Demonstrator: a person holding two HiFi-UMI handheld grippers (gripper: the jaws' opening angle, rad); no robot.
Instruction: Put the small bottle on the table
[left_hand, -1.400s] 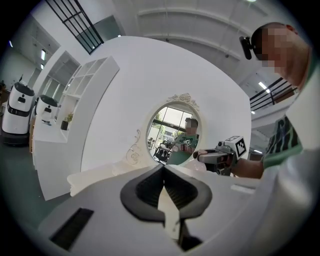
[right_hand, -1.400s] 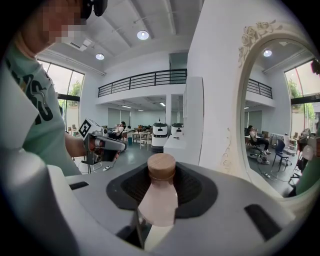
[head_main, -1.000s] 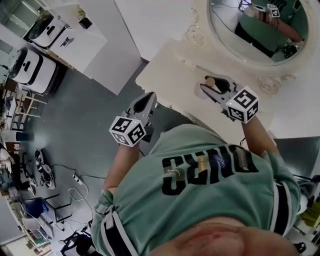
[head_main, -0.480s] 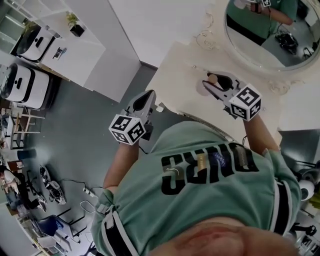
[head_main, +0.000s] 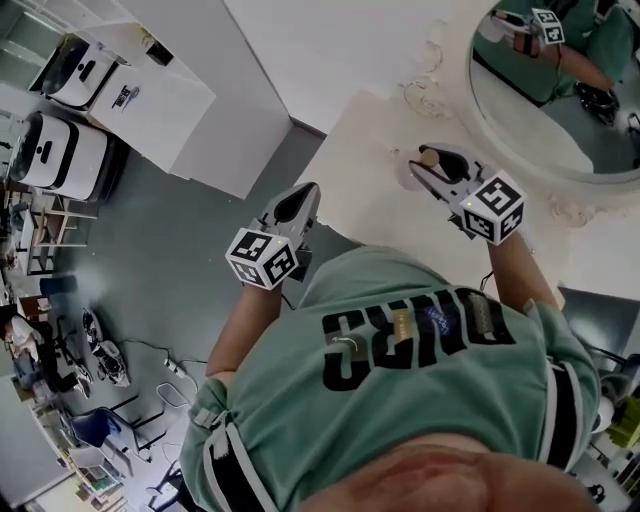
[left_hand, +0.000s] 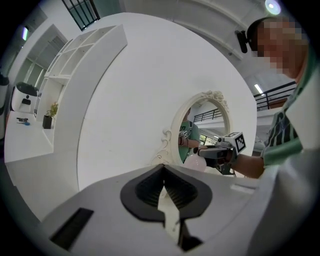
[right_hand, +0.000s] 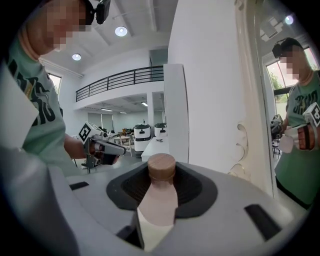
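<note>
The small bottle (right_hand: 159, 200) is pale pink with a tan round cap (right_hand: 162, 166). My right gripper (right_hand: 162, 175) is shut on its body, and the cap stands up past the jaws. In the head view, the right gripper (head_main: 432, 172) holds the bottle cap (head_main: 428, 158) above the cream table (head_main: 365, 165). I cannot tell whether the bottle's base touches the table. My left gripper (head_main: 297, 203) hangs off the table's left edge, over the floor. Its jaws (left_hand: 164, 169) meet with nothing between them. The left gripper view shows the right gripper (left_hand: 202, 151) with the bottle (left_hand: 196, 163).
An oval mirror (head_main: 560, 80) in an ornate cream frame stands at the back of the table, against a white wall. A white shelf unit (head_main: 165, 95) and white machines (head_main: 60, 150) stand to the left on the grey floor, with cables (head_main: 150, 365) nearer me.
The head view has drifted, so the mirror and table sit a little differently. Both grippers keep about the same places, and the right one still holds the bottle.
</note>
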